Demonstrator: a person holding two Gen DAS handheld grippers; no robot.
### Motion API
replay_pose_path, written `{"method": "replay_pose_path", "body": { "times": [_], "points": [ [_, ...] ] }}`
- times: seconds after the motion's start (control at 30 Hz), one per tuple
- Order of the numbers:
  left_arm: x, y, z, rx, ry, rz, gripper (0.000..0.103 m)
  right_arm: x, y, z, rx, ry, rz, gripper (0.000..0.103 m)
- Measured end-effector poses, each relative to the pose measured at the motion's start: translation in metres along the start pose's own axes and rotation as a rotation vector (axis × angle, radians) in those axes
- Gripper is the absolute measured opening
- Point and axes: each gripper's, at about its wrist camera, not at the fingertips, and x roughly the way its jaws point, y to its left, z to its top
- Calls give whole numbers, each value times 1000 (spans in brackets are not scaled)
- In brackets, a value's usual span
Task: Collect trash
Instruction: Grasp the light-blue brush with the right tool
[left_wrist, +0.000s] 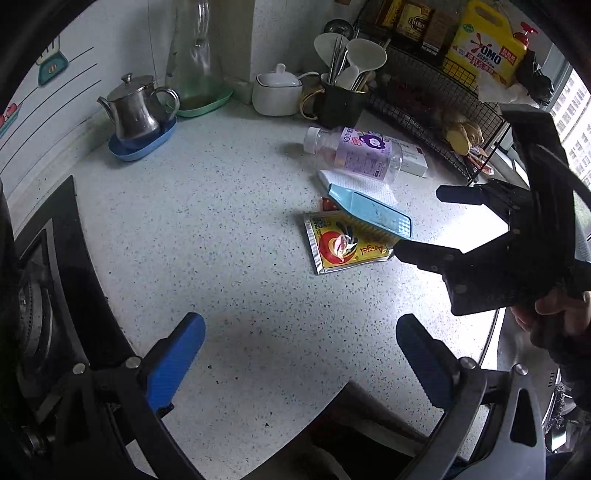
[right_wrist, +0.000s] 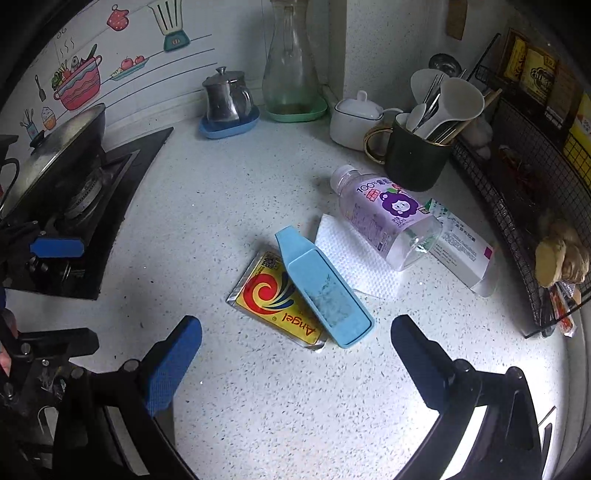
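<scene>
My left wrist cam sits high over the speckled counter (left_wrist: 229, 229), looking down and toward the back corner, stove (left_wrist: 44, 295) at its left edge. Right wrist cam is lower and nearer, aimed at the yellow packet (right_wrist: 275, 301) and blue brush (right_wrist: 325, 291). Both share that clutter, the bottle (left_wrist: 354, 153), kettle (right_wrist: 226, 98) and wire rack (right_wrist: 524, 206). Right gripper (left_wrist: 415, 221) shows in my left view.

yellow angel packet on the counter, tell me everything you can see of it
The yellow Angel packet is a flat, glossy foil sachet with silver sealed edges, a red and dark blue swirl logo, red "Angel" lettering and a small QR code at one corner. It lies face up on the speckled counter. A light blue brush lies across one long side, hiding that edge. Neither gripper touches it.
</scene>
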Motion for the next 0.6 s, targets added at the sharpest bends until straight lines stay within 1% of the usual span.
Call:
{"method": "replay_pose_path", "body": {
  "times": [0.1, 0.2, 0.23, 0.33, 0.37, 0.4, 0.47, 0.5, 0.53, 0.6],
  "points": [
    [9, 2, 4, -20, 22, -42, 103, 20, -7, 9, -27, 38, 1, 102],
    [16, 6, 5, -41, 42, -46, 103, 37, -11, 13, -49, 74, -2, 102],
    [17, 6, 5, -43, 46, -42, 103, 42, -11, 14, -59, 85, -7, 100],
    [17, 8, 3, -33, 47, -36, 103, 55, -14, 16, -82, 117, -5, 87],
    [16, 9, 2, -26, 48, -31, 103, 58, -15, 16, -82, 125, 0, 80],
    [15, 9, 2, -18, 48, -29, 103, 60, -16, 16, -77, 132, 5, 76],
    [14, 10, 1, -6, 45, -31, 103, 65, -18, 14, -67, 151, -1, 63],
    [14, 11, 2, -2, 48, -33, 103, 66, -19, 13, -62, 159, 1, 59],
    [14, 11, 3, 3, 50, -34, 103, 66, -20, 11, -55, 167, 10, 52],
    [16, 8, 7, 24, 47, -32, 103, 63, -22, 8, -31, 163, 39, 50]
  ]
}}
